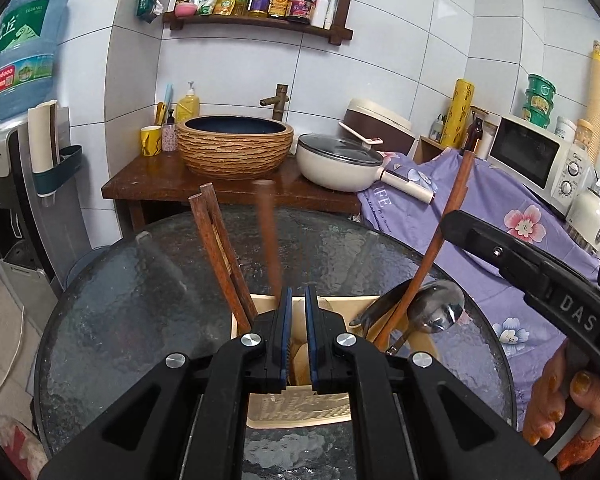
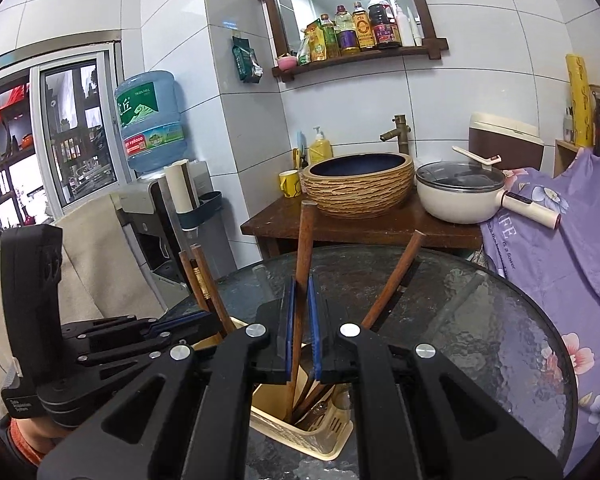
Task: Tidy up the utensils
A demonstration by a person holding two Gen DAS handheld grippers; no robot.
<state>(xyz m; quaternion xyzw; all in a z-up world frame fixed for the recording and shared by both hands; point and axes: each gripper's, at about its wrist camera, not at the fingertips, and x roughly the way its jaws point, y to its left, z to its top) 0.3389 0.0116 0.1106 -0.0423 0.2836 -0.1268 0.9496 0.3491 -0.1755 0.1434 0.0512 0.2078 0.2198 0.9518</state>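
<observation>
The holder (image 1: 260, 304) stood near the near edge of the round glass counter (image 1: 120, 300), crowded with upright chopsticks (image 1: 216, 248) on its left and a leaning spoon (image 1: 440, 308) on its right, which blocked entry from above. Bare glass lay open to the left and far side. The right gripper (image 2: 300, 320) hung close on the right, and a purple cloth (image 1: 500, 200) hemmed the counter's right rim.
</observation>
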